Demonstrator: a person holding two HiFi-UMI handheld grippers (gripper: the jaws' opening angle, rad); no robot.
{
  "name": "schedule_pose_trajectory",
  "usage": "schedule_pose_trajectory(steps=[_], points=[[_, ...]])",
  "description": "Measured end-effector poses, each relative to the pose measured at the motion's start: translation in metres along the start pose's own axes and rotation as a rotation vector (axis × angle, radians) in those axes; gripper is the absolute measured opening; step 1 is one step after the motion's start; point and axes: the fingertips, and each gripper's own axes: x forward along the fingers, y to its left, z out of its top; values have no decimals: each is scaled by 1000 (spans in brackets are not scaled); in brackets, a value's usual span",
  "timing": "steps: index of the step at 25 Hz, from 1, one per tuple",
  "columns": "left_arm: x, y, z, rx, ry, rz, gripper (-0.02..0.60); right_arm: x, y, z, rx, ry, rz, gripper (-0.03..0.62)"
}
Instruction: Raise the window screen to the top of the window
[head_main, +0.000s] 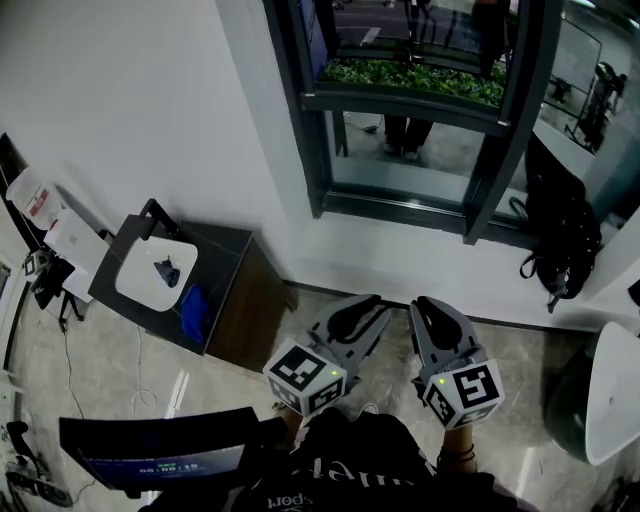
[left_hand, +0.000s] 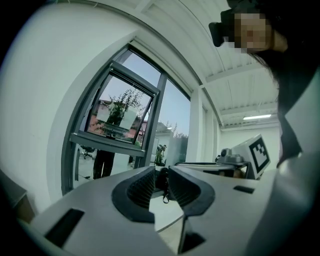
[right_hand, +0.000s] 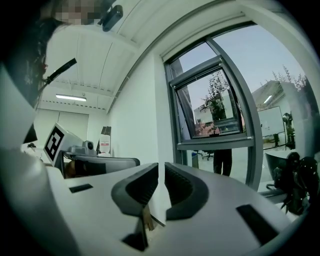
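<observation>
The window (head_main: 420, 200) has a dark grey frame, and its upper sash (head_main: 410, 100) is tilted outward; the left gripper view shows the window (left_hand: 115, 117) at left, the right gripper view shows the window (right_hand: 215, 110) at right. I cannot make out a screen on it. Both grippers are held low and level in front of the wall below the sill, apart from the window. My left gripper (head_main: 372, 300) (left_hand: 161, 169) has a narrow gap between its pads with nothing in it. My right gripper (head_main: 425, 303) (right_hand: 161, 166) shows only a thin slit, also with nothing in it.
A dark cabinet (head_main: 225, 270) with a white tray (head_main: 155, 270) and a blue object (head_main: 195, 310) stands against the wall at left. A black backpack (head_main: 560, 240) (right_hand: 295, 175) sits below the window's right end. A white rounded object (head_main: 615, 390) is at far right, a monitor (head_main: 150, 455) at bottom left.
</observation>
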Motion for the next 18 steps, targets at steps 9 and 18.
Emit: schedule_pose_trajectory(steps=[9,18], points=[[-18,17,3,-29,19,-32,83,20,19,-2,15,19,-27,45],[-22,34,3,-97,-31,-73,83,33,26,-6,10,35,-44,45]])
